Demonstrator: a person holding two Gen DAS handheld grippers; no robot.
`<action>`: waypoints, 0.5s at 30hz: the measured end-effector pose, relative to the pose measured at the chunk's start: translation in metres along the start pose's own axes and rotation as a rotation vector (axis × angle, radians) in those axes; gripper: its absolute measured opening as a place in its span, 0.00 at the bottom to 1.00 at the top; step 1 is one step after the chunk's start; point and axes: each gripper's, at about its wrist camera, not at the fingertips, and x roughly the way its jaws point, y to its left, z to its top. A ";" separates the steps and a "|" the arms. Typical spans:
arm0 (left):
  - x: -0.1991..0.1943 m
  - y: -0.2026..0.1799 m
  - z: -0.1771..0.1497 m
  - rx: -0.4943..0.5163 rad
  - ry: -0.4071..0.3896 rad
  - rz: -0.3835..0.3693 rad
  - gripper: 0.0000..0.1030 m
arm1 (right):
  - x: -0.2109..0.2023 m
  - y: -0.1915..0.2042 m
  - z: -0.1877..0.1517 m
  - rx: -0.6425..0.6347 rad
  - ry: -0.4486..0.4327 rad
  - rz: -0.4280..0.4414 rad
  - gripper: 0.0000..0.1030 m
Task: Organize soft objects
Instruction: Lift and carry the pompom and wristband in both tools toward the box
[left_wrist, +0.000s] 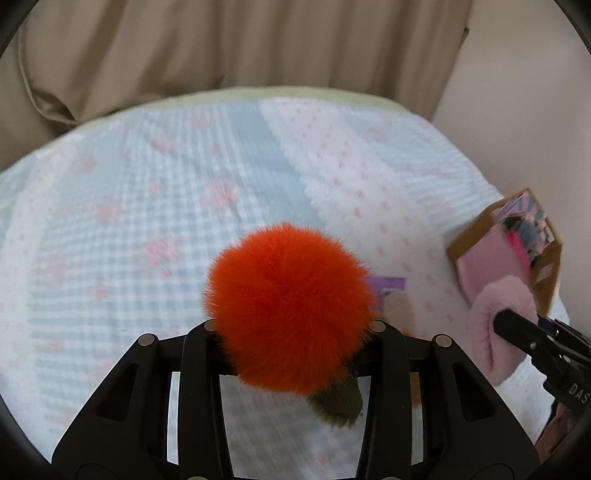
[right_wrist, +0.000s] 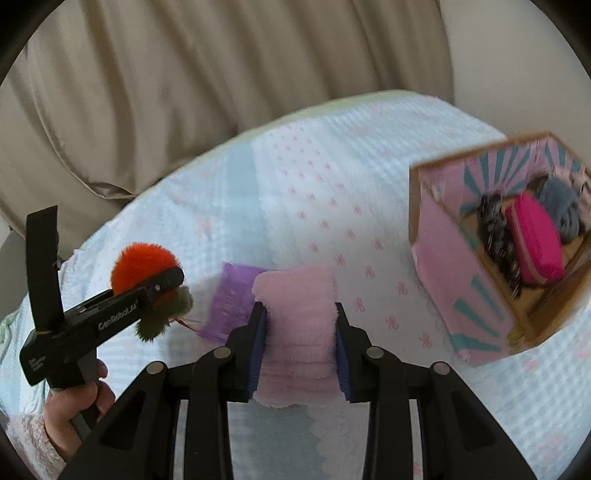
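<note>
Two grippers are in use, each carrying one soft item clear of the bedspread (right_wrist: 317, 155).

Nearest, the right gripper (right_wrist: 300, 334) has its two blue-padded fingers (right_wrist: 258, 347) pinching one pink fluffy band (right_wrist: 295, 325), which fills the gap between them and hangs over the near edge. In the left wrist view the same band (left_wrist: 491, 325) shows at the right edge, with one black finger of that gripper across it.

To the left, the left gripper (right_wrist: 173, 282) is held by one hand (right_wrist: 74, 402) in a fuzzy pale sleeve (right_wrist: 33, 443). Its jaws are drawn in on one orange pompom (left_wrist: 291, 314), which has a smaller olive-green tuft (left_wrist: 336, 404) below it. The pompom covers the fingertips in the left wrist view, so the contact itself is hidden there.

Just beyond the band, one purple cloth (right_wrist: 231, 299) lies flat on the bedspread.

Farther right stands one open cardboard box (right_wrist: 443, 236) with pink and teal lining. Three soft items are inside: one dark speckled piece (right_wrist: 495, 229), one magenta pouch (right_wrist: 535, 240), one grey-blue fluffy piece (right_wrist: 561, 206).

Farthest, beige curtain folds (right_wrist: 184, 74) hang behind the bed.
</note>
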 end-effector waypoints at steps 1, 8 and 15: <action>-0.015 -0.004 0.004 0.001 -0.010 0.004 0.33 | -0.008 0.004 0.006 -0.008 -0.008 0.006 0.30; -0.107 -0.034 0.030 -0.011 -0.060 0.033 0.33 | -0.080 0.028 0.049 -0.077 -0.059 0.052 0.30; -0.197 -0.085 0.055 -0.064 -0.120 0.071 0.33 | -0.159 0.024 0.088 -0.142 -0.084 0.104 0.30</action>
